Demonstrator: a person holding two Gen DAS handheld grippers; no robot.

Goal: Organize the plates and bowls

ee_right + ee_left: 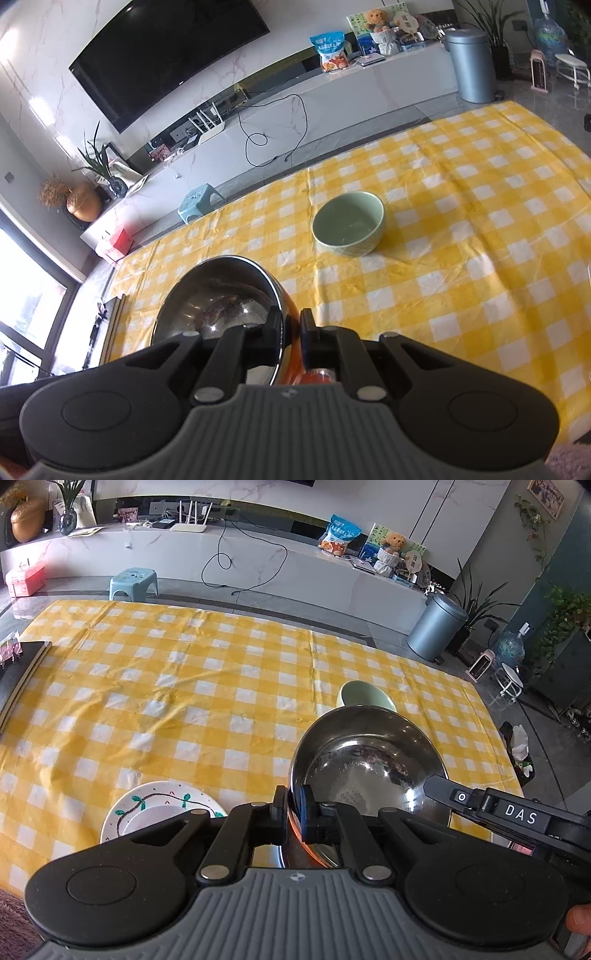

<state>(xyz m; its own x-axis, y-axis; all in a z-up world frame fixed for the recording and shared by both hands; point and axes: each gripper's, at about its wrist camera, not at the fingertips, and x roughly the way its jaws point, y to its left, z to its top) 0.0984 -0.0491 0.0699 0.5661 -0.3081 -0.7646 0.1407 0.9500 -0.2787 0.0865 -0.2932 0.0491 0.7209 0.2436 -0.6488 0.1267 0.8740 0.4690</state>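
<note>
- While both claws pinch opposite sides of the steel bowl's rim, the left claw [293,806] and the right claw [290,328] each clenched on the steel bowl [369,760] with one finger inside and one outside, the bowl hangs tilted above the counter [184,672].
- Step in hand, as I judge it: carrying the steel bowl to join the other dishes.
- Next move likely calls for both hands travelling together, level, so the rim does not twist free, then lowering onto a chosen spot.
- A green bowl [348,223] stands just beyond on the yellow checked cloth; nesting would need the smaller one inside the larger.
- A painted plate [162,808] lies near the left claw.
- A dark book [22,672] rests at the far left edge, well apart.
</note>
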